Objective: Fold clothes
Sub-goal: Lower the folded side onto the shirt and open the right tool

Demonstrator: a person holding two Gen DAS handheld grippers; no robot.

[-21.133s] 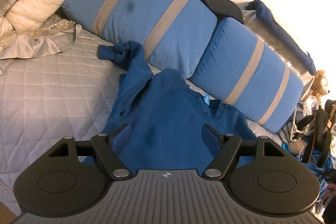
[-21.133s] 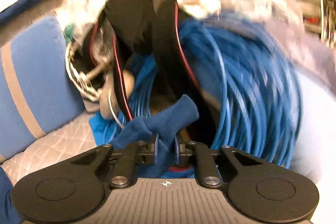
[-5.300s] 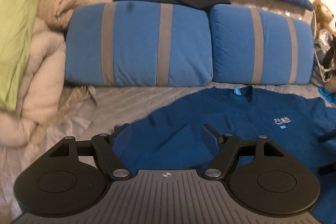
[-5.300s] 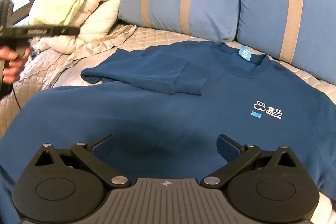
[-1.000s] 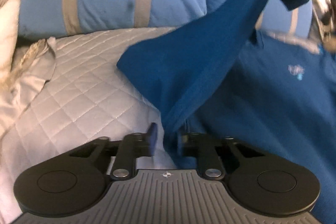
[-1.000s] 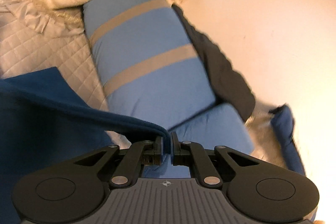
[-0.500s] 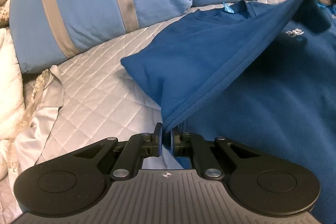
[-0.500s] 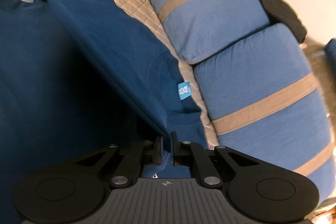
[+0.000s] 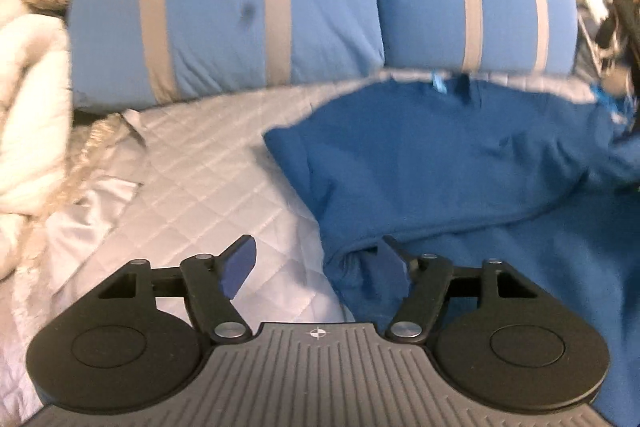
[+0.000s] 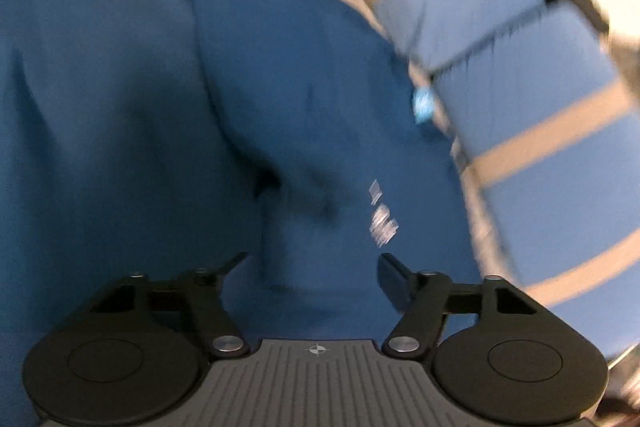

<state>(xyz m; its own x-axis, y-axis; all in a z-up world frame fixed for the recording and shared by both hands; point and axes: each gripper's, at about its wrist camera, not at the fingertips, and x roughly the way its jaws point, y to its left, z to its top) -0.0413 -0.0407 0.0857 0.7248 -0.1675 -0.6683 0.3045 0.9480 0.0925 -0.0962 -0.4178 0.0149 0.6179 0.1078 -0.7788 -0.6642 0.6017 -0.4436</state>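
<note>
One dark blue sweatshirt point(image 9: 460, 163) lies on a quilted grey bedspread point(image 9: 192, 187) before two striped blue pillows point(image 9: 224, 11), one side folded over its front. The left gripper point(image 9: 316, 263) and right gripper point(image 10: 312, 267) are both opening, jaws apart; bunched fabric lies between each pair, clamped by neither.

Ahead of the black left gripper point(image 9: 316, 263), a deep blue sweatshirt point(image 9: 460, 163) with a white chest print lies on a pale grey quilted bedcover point(image 9: 192, 183); beyond, light blue pillows point(image 9: 224, 11) carry grey-tan stripes.
</note>
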